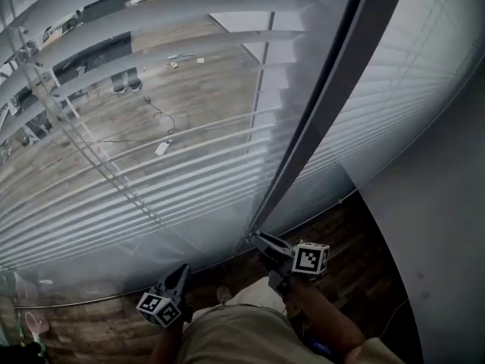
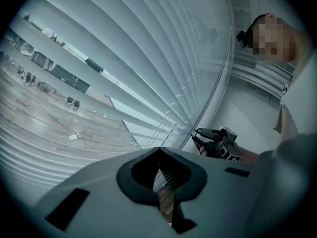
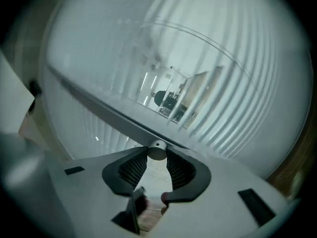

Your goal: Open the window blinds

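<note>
Window blinds are hanging as two panels of white horizontal slats. Left panel (image 1: 151, 196) slats are tilting open, with gaps showing a wood floor through the glass. Right panel (image 1: 402, 105) slats are lying close together, nearly flat, and little is showing through. Tilt wand (image 1: 318, 112), a long slim grey rod, is hanging between the two panels and slanting from the top right down toward the sill. Its round end cap (image 3: 157, 151) is sitting clamped between the jaw tips of the right gripper (image 3: 157, 155).
</note>
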The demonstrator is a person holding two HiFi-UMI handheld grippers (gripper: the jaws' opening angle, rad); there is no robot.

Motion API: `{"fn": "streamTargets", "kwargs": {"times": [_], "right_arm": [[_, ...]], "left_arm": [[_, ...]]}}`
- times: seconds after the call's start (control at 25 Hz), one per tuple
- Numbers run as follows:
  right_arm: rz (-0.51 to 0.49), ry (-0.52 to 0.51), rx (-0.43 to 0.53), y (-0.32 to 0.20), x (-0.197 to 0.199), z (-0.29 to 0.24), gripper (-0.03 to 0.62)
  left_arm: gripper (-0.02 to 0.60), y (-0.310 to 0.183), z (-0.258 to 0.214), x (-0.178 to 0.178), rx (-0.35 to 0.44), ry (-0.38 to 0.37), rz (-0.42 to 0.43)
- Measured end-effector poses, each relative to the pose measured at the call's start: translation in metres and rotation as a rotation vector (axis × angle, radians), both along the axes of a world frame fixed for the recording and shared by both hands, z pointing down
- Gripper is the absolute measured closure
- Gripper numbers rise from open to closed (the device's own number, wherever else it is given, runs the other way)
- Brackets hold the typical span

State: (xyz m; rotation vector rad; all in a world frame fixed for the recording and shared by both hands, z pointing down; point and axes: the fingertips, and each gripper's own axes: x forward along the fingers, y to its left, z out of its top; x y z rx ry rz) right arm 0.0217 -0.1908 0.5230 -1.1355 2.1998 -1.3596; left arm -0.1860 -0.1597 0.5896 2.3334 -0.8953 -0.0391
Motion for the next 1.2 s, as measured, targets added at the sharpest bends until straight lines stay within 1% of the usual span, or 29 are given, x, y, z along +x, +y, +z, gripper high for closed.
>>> {"fn": "streamTargets", "kwargs": {"times": [0.04,0.16,0.24,0.28,0.32,0.36,0.4,0.48,0.52,0.56,0.64,0.68,0.76,0.84,0.88,0.92,0.96,1.0,1.04,1.08,1.12,1.2], "right_arm": [[-0.005,0.226,0.036,0.002,0.0,0.001,0.467],[-0.03,0.956,0.177,0.004,-0.007,-0.001,0.465],[-0.041,1.381,0.268,0.004,-0.012,-0.005,0.465],[-0.044,1.552,0.305,0.004,-0.014,-0.006,0.465],[-0.044,1.667,0.328,0.005,-0.015,-0.005,0.465],[-0.044,1.714,0.338,0.005,-0.015,-0.004,0.465],[-0.043,1.706,0.341,0.006,-0.016,-0.003,0.465],[-0.044,1.616,0.356,0.008,-0.017,-0.003,0.465],[-0.045,1.546,0.365,0.009,-0.018,-0.004,0.465],[-0.043,1.449,0.365,0.01,-0.018,-0.005,0.465],[-0.017,1.176,0.327,0.013,-0.014,-0.007,0.405],[0.007,1.026,0.291,0.013,-0.009,-0.008,0.394],[0.064,0.747,0.196,0.01,0.002,-0.007,0.393],[0.107,0.496,0.103,0.007,0.009,-0.003,0.395],[0.114,0.386,0.072,0.006,0.01,-0.002,0.398],[0.114,0.299,0.054,0.005,0.009,-0.002,0.427],[0.112,0.25,0.046,0.004,0.008,-0.003,0.461],[0.108,0.246,0.048,0.004,0.007,-0.004,0.464],[0.101,0.292,0.059,0.004,0.006,-0.005,0.465],[0.089,0.383,0.079,0.005,0.005,-0.006,0.468],[0.075,0.513,0.107,0.005,0.003,-0.007,0.47],[0.041,0.828,0.175,0.005,-0.002,-0.009,0.471]], "left_arm": [[0.571,0.0,-0.001,0.0,-0.002,0.0,0.0],[0.571,0.0,-0.004,-0.001,-0.001,-0.003,0.0],[0.571,0.001,-0.003,-0.003,0.002,-0.001,0.0],[0.571,0.001,-0.003,-0.003,0.003,0.001,0.001],[0.571,0.001,-0.003,-0.004,0.004,0.001,0.0],[0.571,0.002,-0.004,-0.004,0.002,0.001,-0.002],[0.571,0.004,-0.004,-0.005,-0.001,0.0,-0.003],[0.571,0.006,-0.004,-0.008,-0.006,-0.003,-0.007],[0.571,0.007,-0.004,-0.01,-0.007,-0.004,-0.008],[0.571,0.008,-0.004,-0.011,-0.008,-0.004,-0.009],[0.571,0.009,-0.002,-0.012,-0.005,-0.001,-0.01],[0.571,0.008,-0.001,-0.012,-0.004,-0.001,-0.011],[0.571,0.007,0.002,-0.013,-0.007,-0.004,-0.013],[0.571,0.006,0.002,-0.015,-0.014,-0.004,-0.018],[0.571,0.005,0.001,-0.015,-0.014,-0.005,-0.02],[0.571,0.005,0.001,-0.016,-0.013,-0.006,-0.02],[0.571,0.004,0.0,-0.016,-0.011,-0.005,-0.02],[0.571,0.004,0.0,-0.016,-0.01,-0.005,-0.019],[0.571,0.004,0.0,-0.016,-0.01,-0.006,-0.017],[0.571,0.004,0.001,-0.016,-0.01,-0.006,-0.016],[0.571,0.003,0.002,-0.016,-0.011,-0.006,-0.015],[0.571,0.003,0.002,-0.015,-0.016,-0.005,-0.013]]}}
